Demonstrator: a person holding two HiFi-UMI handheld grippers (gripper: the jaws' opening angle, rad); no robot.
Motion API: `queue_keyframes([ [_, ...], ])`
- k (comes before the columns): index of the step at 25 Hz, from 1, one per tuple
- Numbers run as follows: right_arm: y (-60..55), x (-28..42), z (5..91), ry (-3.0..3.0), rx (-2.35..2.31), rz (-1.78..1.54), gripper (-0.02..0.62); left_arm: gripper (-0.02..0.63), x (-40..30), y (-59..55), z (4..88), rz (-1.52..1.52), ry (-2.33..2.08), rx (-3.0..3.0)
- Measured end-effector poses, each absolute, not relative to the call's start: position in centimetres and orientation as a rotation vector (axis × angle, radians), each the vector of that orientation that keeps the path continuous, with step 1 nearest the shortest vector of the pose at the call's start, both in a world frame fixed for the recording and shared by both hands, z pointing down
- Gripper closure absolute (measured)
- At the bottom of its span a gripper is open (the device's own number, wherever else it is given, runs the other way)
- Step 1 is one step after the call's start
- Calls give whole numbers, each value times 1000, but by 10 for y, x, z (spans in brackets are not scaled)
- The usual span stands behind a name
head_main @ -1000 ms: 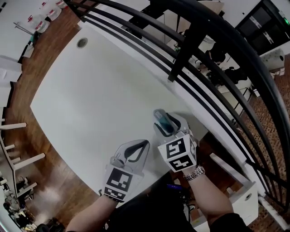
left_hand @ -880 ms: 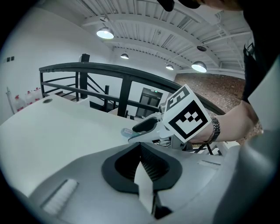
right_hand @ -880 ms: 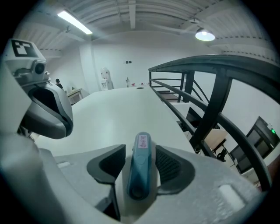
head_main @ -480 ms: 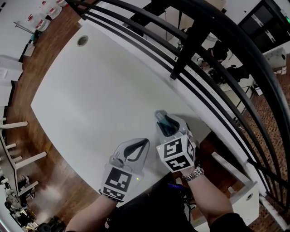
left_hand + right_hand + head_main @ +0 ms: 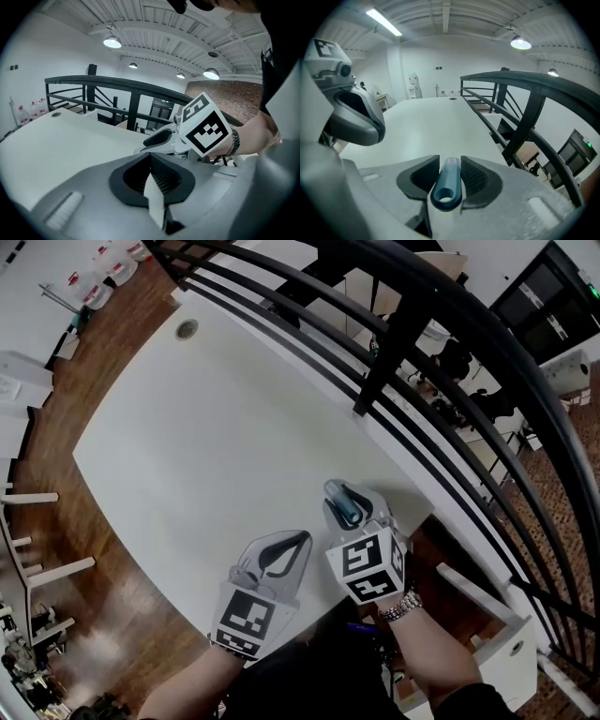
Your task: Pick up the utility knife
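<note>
The knife [image 5: 446, 187] is being gripped by its slim teal handle between the right gripper's [image 5: 450, 163] pads, over the table's [image 5: 206, 427] near edge. It is being judged light, stiff and smooth. The left gripper [image 5: 151, 161] is being held closed, empty.

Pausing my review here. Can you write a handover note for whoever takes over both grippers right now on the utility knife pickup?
Right gripper: jaws closed on the teal utility knife, with its holed end toward the gripper's camera.
Left gripper: jaws together, nothing in them, close beside the right one.
Place: both are over the near edge of the white table.
Done: the knife is gripped.
Left: raise it. Whether it is already clear of the tabletop cannot be told.
</note>
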State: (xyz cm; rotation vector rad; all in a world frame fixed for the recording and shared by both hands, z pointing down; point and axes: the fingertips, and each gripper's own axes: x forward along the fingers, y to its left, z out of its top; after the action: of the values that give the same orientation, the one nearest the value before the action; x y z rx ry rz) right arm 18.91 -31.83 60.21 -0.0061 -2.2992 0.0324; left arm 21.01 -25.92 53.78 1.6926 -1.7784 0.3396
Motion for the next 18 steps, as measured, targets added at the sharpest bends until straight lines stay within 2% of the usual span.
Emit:
queue_keyframes([
  [18,-225,181,530,-2446,-39,-18,465,589,201,-176,502,257,-1899,1698],
])
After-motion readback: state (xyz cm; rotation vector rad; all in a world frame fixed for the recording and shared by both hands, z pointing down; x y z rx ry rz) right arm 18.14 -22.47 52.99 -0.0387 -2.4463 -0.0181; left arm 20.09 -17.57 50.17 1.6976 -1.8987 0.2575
